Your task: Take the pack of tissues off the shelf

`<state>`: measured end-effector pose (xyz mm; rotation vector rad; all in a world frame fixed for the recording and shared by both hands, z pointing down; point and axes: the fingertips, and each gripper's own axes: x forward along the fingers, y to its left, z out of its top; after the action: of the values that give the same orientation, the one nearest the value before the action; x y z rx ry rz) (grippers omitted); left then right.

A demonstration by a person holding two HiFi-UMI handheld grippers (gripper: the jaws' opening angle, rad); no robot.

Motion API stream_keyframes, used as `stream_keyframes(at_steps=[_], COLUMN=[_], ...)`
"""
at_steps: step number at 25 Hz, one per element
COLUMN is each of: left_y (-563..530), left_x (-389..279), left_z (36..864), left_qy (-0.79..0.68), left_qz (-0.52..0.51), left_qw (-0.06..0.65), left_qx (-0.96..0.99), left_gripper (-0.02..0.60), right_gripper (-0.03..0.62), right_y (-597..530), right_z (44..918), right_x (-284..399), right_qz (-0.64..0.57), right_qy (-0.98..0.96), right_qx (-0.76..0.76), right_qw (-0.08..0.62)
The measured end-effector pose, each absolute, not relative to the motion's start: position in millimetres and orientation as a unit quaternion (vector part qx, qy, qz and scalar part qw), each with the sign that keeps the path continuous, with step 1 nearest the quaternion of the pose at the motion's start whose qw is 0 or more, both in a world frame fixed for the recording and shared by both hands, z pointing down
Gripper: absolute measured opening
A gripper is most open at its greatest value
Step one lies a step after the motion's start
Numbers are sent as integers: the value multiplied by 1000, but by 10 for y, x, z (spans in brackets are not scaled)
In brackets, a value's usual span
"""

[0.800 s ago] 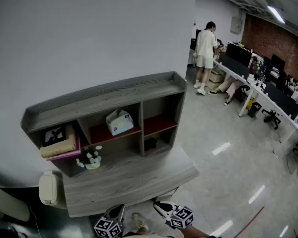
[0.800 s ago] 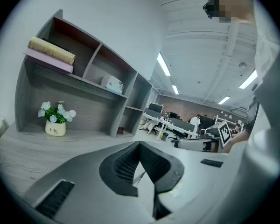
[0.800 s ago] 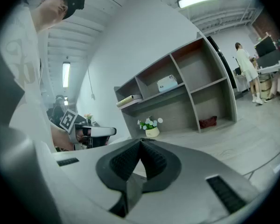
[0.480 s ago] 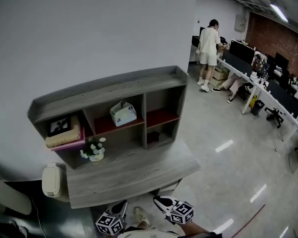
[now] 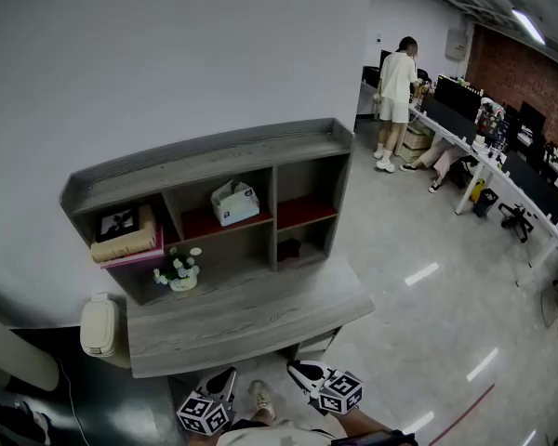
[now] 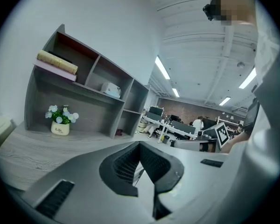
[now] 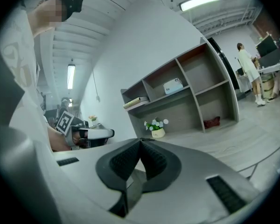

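The pack of tissues (image 5: 234, 202) is a white box lying in the upper middle compartment of the grey wooden shelf (image 5: 205, 155), which stands on a desk against the wall. It also shows in the left gripper view as the pack of tissues (image 6: 111, 89) and in the right gripper view as the pack of tissues (image 7: 172, 86). Both grippers are low at the desk's near edge, far from the shelf. My left gripper (image 5: 225, 381) is shut and empty, its pads meeting at the tip (image 6: 140, 143). My right gripper (image 5: 299, 373) is shut and empty too (image 7: 140, 141).
A small pot of flowers (image 5: 179, 269) stands in the lower left bay, with stacked books (image 5: 126, 235) above it and a dark red item (image 5: 290, 247) at the lower right. A white bin (image 5: 99, 325) sits left of the desk (image 5: 260, 314). A person (image 5: 397, 100) stands by office desks (image 5: 502, 170) far right.
The shelf has shifted slightly up and right in the head view as the camera moved. Both grippers stay shut at the bottom edge, almost where they were.
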<state>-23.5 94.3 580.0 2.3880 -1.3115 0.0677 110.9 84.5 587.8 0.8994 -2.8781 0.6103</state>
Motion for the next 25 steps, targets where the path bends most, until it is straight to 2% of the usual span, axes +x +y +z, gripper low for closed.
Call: stream_keyframes(at_steps=[12, 25], left_y=[872, 142], left_x=[-221, -308], left_z=[5861, 5782], left_qy=[-478, -476], left_qz=[25, 15], left_qw=[221, 208], left_qx=[850, 855], left_gripper=[11, 11], right_gripper=[5, 5], right_y=[779, 27], right_z=[5988, 5908], right_x=[1104, 1023], right_qz=[213, 198], right_qy=[-933, -934], right_qx=[287, 295], right_qw=[42, 38])
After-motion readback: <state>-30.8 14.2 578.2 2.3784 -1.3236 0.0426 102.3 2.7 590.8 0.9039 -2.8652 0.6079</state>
